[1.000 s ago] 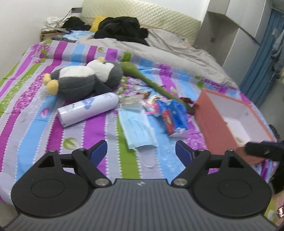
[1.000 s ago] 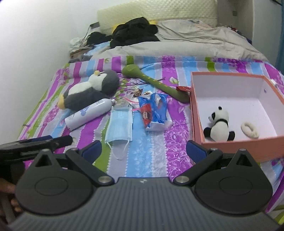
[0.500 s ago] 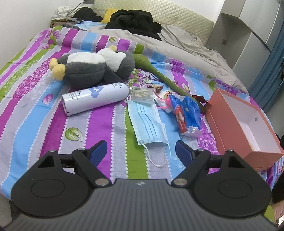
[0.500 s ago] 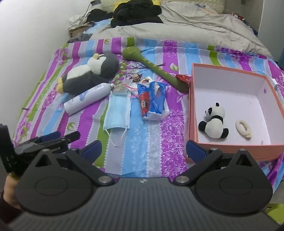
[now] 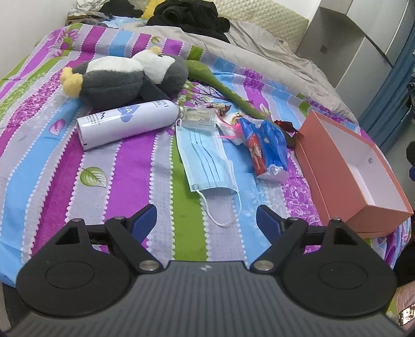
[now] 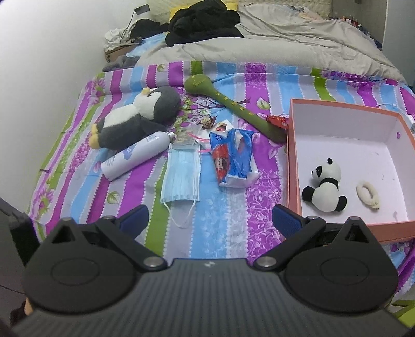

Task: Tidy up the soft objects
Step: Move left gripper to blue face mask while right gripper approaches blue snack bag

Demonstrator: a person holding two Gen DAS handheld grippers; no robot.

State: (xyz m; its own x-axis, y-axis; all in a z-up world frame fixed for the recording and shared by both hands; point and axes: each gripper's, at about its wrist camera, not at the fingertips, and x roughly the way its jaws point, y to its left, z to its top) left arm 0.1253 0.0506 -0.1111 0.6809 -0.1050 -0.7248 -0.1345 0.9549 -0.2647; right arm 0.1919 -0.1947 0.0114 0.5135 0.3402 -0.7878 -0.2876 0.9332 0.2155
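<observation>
A grey and white penguin plush (image 5: 124, 77) (image 6: 135, 119) lies on its side on the striped bedspread, far left. A long green plush (image 5: 225, 89) (image 6: 233, 106) stretches from it towards the salmon box (image 5: 334, 173) (image 6: 293, 160). Inside the box sit a small panda plush (image 6: 324, 185) and a cream fabric ring (image 6: 367, 195). A blue face mask (image 5: 207, 158) (image 6: 181, 176) lies in the middle. My left gripper (image 5: 206, 220) is open, just short of the mask's ear loop. My right gripper (image 6: 210, 217) is open over the bedspread beside the box's near corner, holding nothing.
A white spray can (image 5: 127, 124) (image 6: 135, 155) lies in front of the penguin. A blue and red tissue pack (image 5: 264, 147) (image 6: 233, 158) and a clear packet (image 5: 199, 116) sit by the mask. A grey blanket (image 6: 259, 46) and black clothes (image 6: 205, 20) cover the bed's far end.
The left gripper has sunk towards the bedspread, so the mask and can look nearer. The right gripper has risen and tipped down, showing more of the box floor.
</observation>
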